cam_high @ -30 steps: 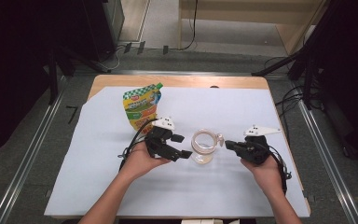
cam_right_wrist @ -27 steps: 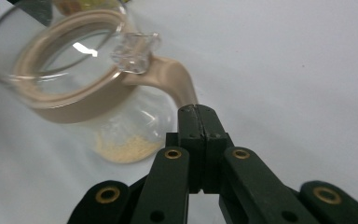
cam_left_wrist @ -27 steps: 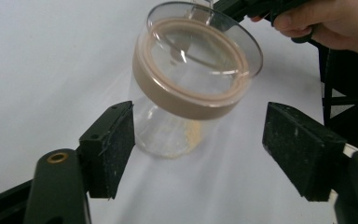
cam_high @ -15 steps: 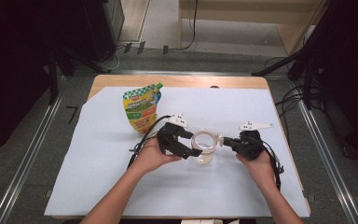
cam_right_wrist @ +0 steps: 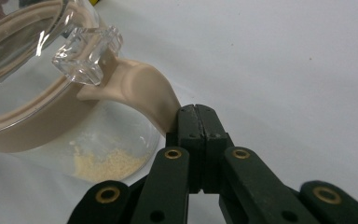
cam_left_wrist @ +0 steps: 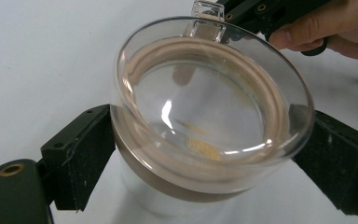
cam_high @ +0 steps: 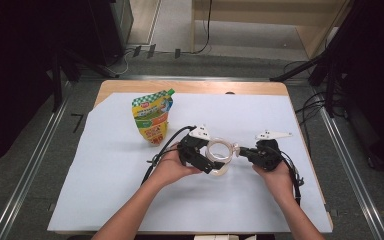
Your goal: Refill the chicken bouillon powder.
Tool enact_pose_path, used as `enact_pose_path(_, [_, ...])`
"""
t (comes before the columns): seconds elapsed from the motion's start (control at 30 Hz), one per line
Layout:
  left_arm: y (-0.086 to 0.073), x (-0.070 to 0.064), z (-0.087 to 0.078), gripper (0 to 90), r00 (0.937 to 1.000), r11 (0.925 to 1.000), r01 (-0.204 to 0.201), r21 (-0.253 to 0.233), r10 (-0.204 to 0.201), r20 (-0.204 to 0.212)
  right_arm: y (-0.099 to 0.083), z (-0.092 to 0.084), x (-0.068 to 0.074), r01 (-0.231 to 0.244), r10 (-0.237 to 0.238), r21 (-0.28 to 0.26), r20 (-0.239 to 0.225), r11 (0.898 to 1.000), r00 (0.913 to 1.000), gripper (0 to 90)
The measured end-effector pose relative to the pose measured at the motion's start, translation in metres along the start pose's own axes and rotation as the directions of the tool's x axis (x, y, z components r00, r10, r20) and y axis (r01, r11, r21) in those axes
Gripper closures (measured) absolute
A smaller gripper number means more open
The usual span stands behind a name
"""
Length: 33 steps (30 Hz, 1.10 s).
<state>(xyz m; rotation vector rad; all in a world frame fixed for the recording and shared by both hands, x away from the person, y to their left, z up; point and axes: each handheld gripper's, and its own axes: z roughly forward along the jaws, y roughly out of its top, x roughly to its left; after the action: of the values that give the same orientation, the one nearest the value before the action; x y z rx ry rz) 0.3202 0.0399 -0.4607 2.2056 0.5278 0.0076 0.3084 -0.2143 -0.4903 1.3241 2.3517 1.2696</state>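
Left tool is sitting spread wide around the jar at lid height; its jaws have just been opening, with the lid between them, and the pads are standing just beside the rim, contact not clear. Right tool is pressed together, its tip resting against the beige handle just below the clear latch; whether it is pinching the handle I cannot tell. Jar is standing mid-counter between the two hands, a little yellow powder at the bottom.

Risks, as I judge them: left jaws closing off-centre on slick glass are likely slipping off the rim. Jar looks light and nearly empty, so an uneven squeeze or a hard push from the right tool is tipping or sliding it. If the lid pops suddenly, powder is spilling on the white sheet. Farther back, the pouch is standing well apart, no hazard.
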Motion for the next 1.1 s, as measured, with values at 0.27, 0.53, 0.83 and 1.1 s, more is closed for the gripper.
enact_pose_path(0.27, [0.0006, -0.0011, 0.0016, 9.6, 0.9991, 0.9991, -0.041, -0.007, 0.041, -0.011, -0.0005, 0.0002, 0.0, -0.006, 0.006, -0.004, -0.001, 1.0, 1.0, 90.0])
enact_pose_path(0.53, [0.0019, -0.0033, 0.0024, 9.8, 0.9986, 0.999, -0.046, -0.004, 0.045, -0.026, -0.0011, 0.0004, 0.0012, -0.004, 0.004, -0.003, 0.009, 1.0, 0.9999, 90.0])
enact_pose_path(0.83, [0.0034, -0.0048, 0.0014, 10.0, 0.9983, 0.999, -0.043, 0.008, 0.043, -0.038, -0.0013, 0.0007, 0.0015, -0.009, 0.009, -0.007, 0.011, 1.0, 0.9999, 90.0])
enact_pose_path(1.1, [0.007, -0.0066, -0.0016, 10.0, 0.9975, 0.9985, -0.054, 0.003, 0.054, -0.046, -0.0013, 0.0008, 0.0014, -0.01, 0.01, -0.006, 0.011, 1.0, 0.9999, 90.0])
